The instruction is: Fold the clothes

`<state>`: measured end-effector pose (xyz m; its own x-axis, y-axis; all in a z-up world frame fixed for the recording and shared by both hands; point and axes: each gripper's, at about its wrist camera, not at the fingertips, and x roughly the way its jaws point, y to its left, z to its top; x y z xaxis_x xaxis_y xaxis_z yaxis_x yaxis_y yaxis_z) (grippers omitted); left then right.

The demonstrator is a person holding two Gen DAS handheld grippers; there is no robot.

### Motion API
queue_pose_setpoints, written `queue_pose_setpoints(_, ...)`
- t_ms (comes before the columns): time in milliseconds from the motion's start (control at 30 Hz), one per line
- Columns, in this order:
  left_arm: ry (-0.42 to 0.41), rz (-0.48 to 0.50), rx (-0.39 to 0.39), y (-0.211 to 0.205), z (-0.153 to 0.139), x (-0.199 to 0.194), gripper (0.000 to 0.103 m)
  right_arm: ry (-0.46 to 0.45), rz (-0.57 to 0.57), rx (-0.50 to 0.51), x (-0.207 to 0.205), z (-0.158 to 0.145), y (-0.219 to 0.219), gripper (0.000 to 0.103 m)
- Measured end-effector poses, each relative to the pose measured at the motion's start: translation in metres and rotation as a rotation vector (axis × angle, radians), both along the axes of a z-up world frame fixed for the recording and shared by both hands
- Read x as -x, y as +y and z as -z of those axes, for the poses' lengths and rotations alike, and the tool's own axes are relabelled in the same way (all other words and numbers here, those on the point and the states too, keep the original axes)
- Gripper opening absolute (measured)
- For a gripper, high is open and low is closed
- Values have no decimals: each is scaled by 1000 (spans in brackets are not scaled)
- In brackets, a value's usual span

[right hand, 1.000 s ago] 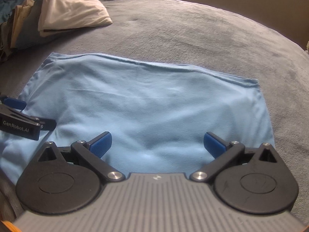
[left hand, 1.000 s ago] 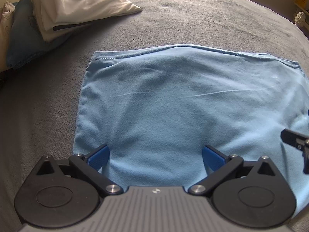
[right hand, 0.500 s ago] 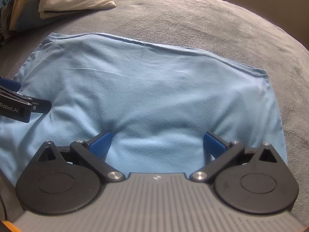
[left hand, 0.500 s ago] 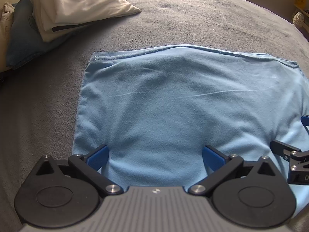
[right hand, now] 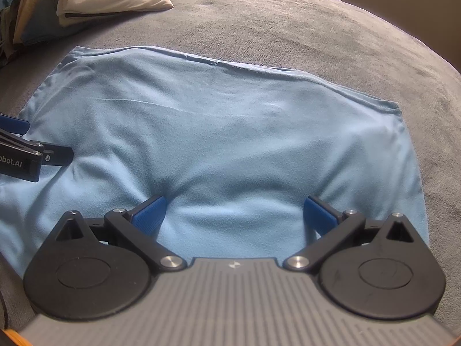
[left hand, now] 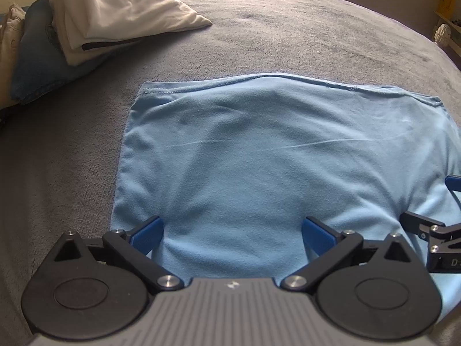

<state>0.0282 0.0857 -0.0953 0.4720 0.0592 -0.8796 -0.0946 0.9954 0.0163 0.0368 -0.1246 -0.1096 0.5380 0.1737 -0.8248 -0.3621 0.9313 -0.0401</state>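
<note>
Grey fleece-covered bed; light blue soft-knit garment spread flat at centre. Left gripper and right gripper at its near edge, fingers apart, holding nothing. Judged step: pre-grasp. Next: pinch near edge, carry it to far hem.

Soft matt garment (cloth), fuzzy blanket

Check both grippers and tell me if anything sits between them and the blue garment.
Nothing visible does. The left gripper and the right gripper are both open right over the near edge of the light blue garment, with only its cloth between their fingers. The pile of other clothes lies well off, at the bed's far left.
</note>
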Motion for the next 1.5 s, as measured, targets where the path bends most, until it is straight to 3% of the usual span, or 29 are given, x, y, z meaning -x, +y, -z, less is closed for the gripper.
queue_pose_setpoints(533,-127,-14,54,15,-23,10,103,-2,1,-2,1,0,-1,102)
queue_pose_setpoints(733,-177,-7,142,24,-28,15,103,-3,2,-2,0,1,-1,102)
queue_pose_setpoints(867,-278,3,336,35,-41,24,103,-5,1,-2,0,1,-1,102)
queue_pose_setpoints(933,-320,-2,372,37,-47,26,103,-5,2,-1,0,1,-1,102)
queue_pose_setpoints(1067,-376,18,369,38,-55,32,103,-6,2,-1,0,1,-1,102)
queue_pose_setpoints(1233,-375,103,327,55,-60,55,103,-8,4,-3,1,1,-1,102)
queue_pose_setpoints(1367,-323,114,278,77,-48,80,103,-9,9,-5,1,1,-1,102)
queue_pose_setpoints(1500,-234,61,258,93,-22,93,102,-9,11,-6,1,1,-1,102)
